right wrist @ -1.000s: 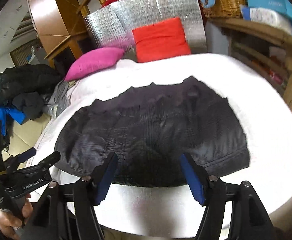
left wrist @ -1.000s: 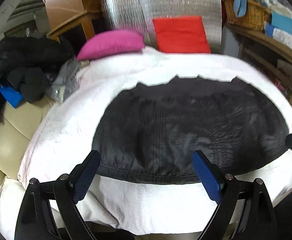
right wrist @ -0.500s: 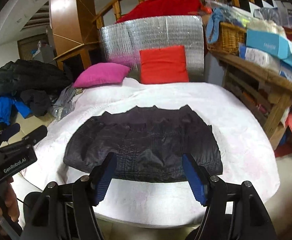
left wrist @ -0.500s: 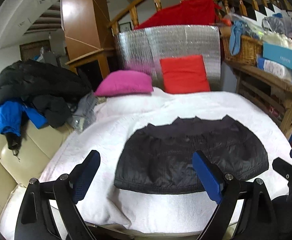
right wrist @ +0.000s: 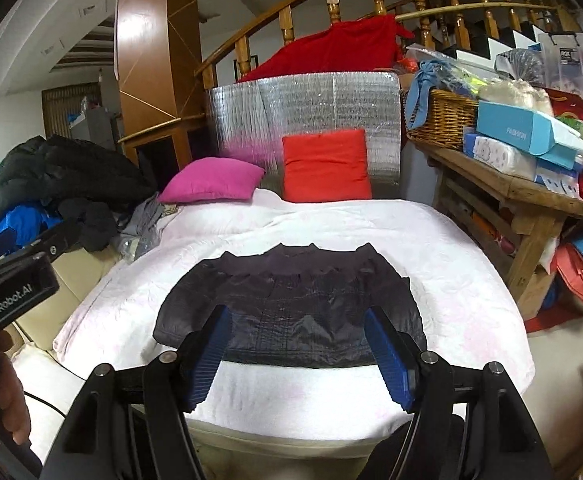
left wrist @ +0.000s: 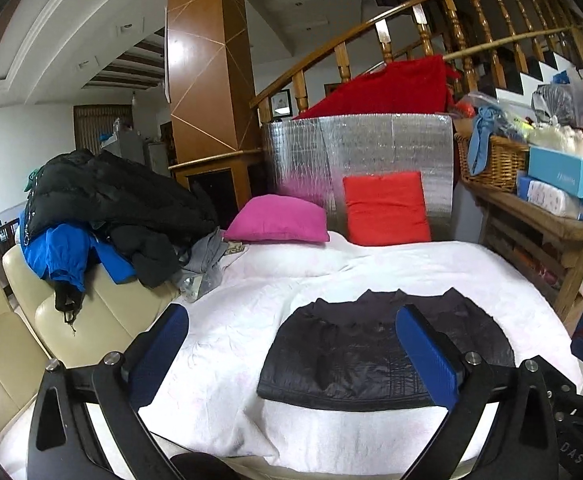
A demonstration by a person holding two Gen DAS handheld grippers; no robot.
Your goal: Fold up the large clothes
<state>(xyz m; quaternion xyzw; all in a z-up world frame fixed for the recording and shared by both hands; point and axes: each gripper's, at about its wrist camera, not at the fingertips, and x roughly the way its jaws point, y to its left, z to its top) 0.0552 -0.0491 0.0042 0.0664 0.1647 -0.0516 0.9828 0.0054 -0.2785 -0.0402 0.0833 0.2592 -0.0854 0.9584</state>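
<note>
We see a shiny quilted black jacket (right wrist: 291,308) folded into a rough rectangle on the textured white blanket (right wrist: 451,280). The left gripper (left wrist: 291,352), jaws just widened, and the right gripper (right wrist: 297,344) both gape empty. Our view of the jacket's near hem is partly blocked by the blue ribbed pads (right wrist: 207,356).

The folded jacket (right wrist: 291,304) lies on the bed (right wrist: 471,280), near its front edge. Behind the jacket, 2 cushions (right wrist: 325,168) sit at the head of the bed, against a foil board (right wrist: 303,108). Left of the bed, a pile of clothes (left wrist: 103,208) rests on a sofa (left wrist: 71,320). Right of the bed stands a table (right wrist: 531,196) with a basket (right wrist: 439,120) and boxes (right wrist: 519,128) on it.
</note>
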